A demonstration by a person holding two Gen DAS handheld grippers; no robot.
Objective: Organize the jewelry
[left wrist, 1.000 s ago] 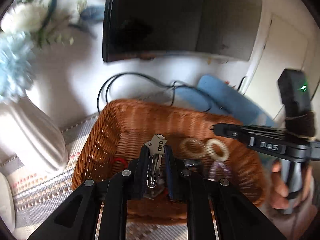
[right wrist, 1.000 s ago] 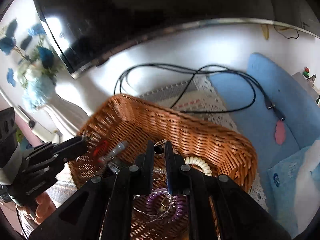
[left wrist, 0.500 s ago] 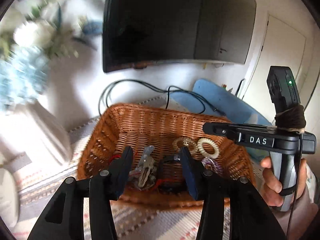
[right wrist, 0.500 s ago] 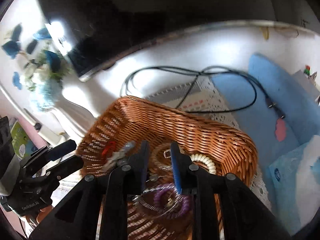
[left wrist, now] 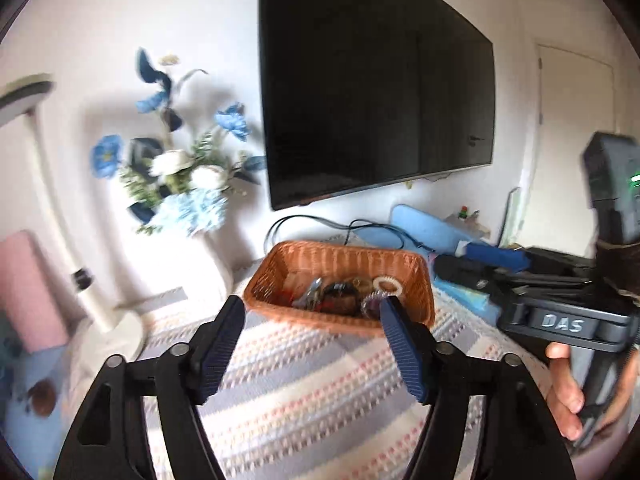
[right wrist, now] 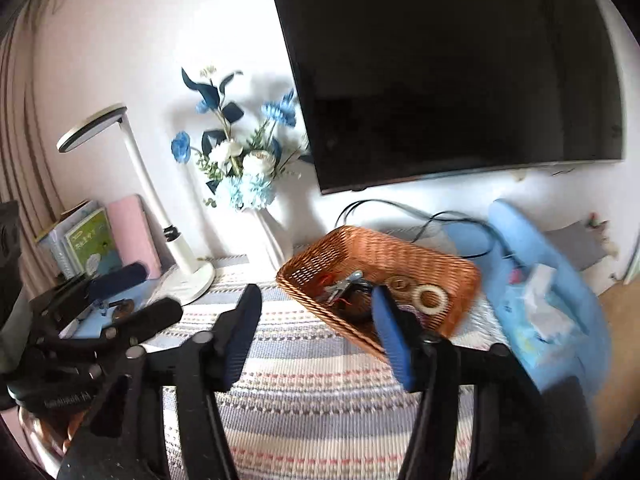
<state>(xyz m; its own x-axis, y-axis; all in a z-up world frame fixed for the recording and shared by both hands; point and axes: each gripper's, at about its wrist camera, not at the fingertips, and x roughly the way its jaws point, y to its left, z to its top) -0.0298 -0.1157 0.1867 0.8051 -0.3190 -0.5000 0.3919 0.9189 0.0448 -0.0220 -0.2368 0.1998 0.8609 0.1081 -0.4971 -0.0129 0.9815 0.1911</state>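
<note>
While both grippers' fingers have just spread with nothing between them, the right gripper (left wrist: 472, 276) reads "DAS".

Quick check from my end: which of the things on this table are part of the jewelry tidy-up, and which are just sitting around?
Part of the job:
- wicker basket
- cream ring, brown ring, metal clip, all in the basket
- left gripper and right gripper, both open and empty

Just lying about:
- flower vase
- desk lamp
- TV
- black cable
- books
</note>
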